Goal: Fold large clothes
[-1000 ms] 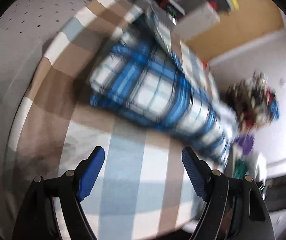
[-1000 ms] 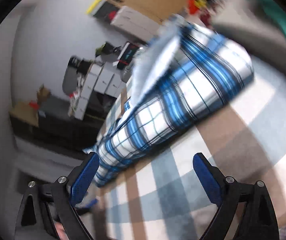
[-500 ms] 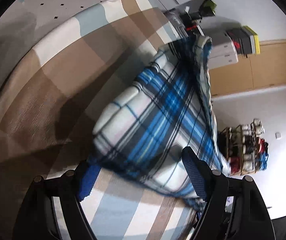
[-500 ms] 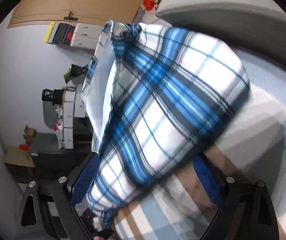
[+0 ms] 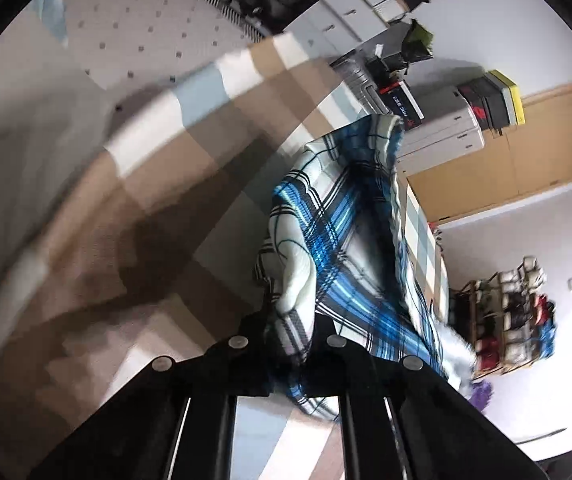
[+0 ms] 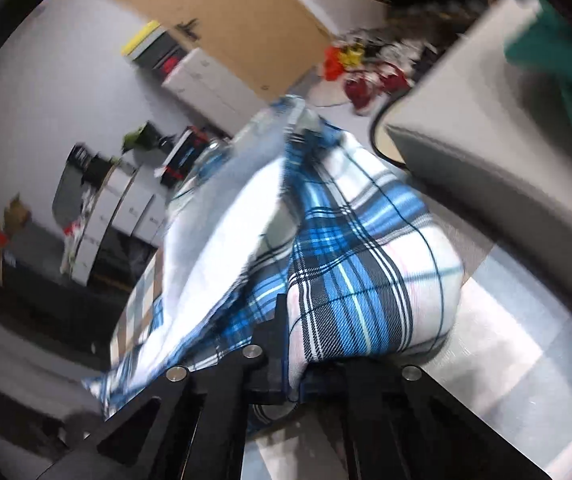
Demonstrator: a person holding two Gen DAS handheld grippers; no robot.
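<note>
A blue, white and black plaid garment (image 5: 326, 248) lies folded lengthwise on a bed with a brown, white and pale blue checked cover (image 5: 173, 184). My left gripper (image 5: 292, 344) is shut on one end of the plaid garment, and cloth bunches between its black fingers. In the right wrist view the same plaid garment (image 6: 350, 264) rises from my right gripper (image 6: 292, 356), which is shut on its other end. The pads of both grippers are hidden by the cloth. The garment sags between the two ends, its pale inner side (image 6: 213, 248) showing.
White drawer units (image 5: 438, 136) with boxes on top stand before a wooden door (image 5: 546, 148). A shoe rack (image 5: 510, 316) is at the right. A grey rounded surface (image 6: 486, 152) with a green cloth (image 6: 558, 68) sits close at the right gripper's upper right. Dotted floor (image 5: 137, 32) lies beyond the bed.
Both grippers moved onto the ends of the plaid garment and went from wide open to shut on it. The cloth has bunched and lifted off the bed cover.
</note>
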